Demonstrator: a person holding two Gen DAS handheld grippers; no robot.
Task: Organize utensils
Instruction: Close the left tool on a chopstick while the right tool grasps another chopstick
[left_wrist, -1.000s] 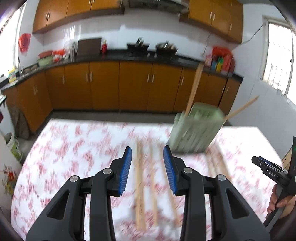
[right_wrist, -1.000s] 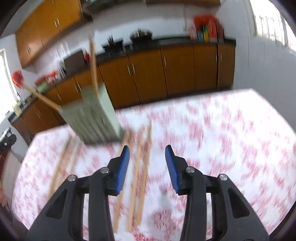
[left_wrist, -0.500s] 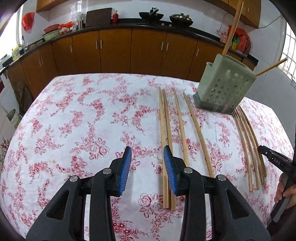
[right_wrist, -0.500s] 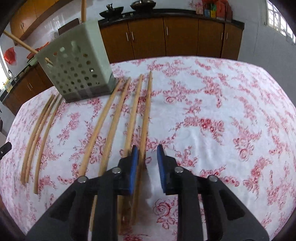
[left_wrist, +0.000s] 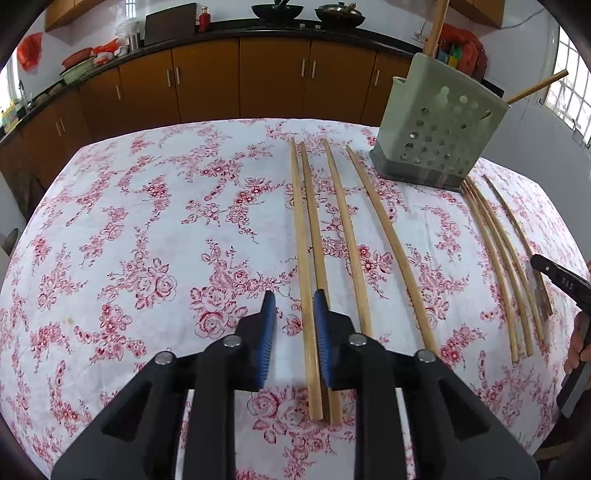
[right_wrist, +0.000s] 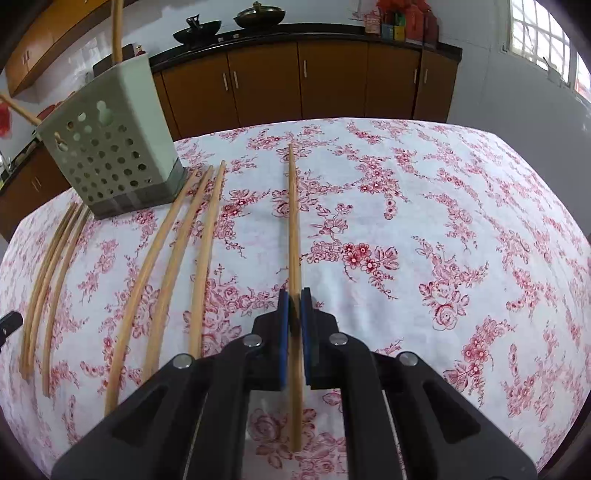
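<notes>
Several long wooden chopsticks lie on the floral tablecloth (left_wrist: 147, 229). A green perforated utensil holder (left_wrist: 437, 133) stands at the far right with two chopsticks in it; it also shows in the right wrist view (right_wrist: 110, 147) at the far left. My left gripper (left_wrist: 294, 299) is open, its jaws straddling the leftmost chopstick (left_wrist: 303, 258) low over the cloth. My right gripper (right_wrist: 294, 295) is shut on one chopstick (right_wrist: 293, 221), which points away from me. Three more chopsticks (right_wrist: 177, 258) lie to its left.
A group of curved chopsticks (left_wrist: 506, 251) lies right of the holder, also showing in the right wrist view (right_wrist: 48, 266). The other gripper's tip (left_wrist: 561, 280) shows at the right edge. Brown kitchen cabinets (left_wrist: 240, 81) and a counter stand beyond the table.
Both grippers came down to the table. The right jaws have shut on a chopstick. The left jaws narrowed and moved around the leftmost chopstick.
</notes>
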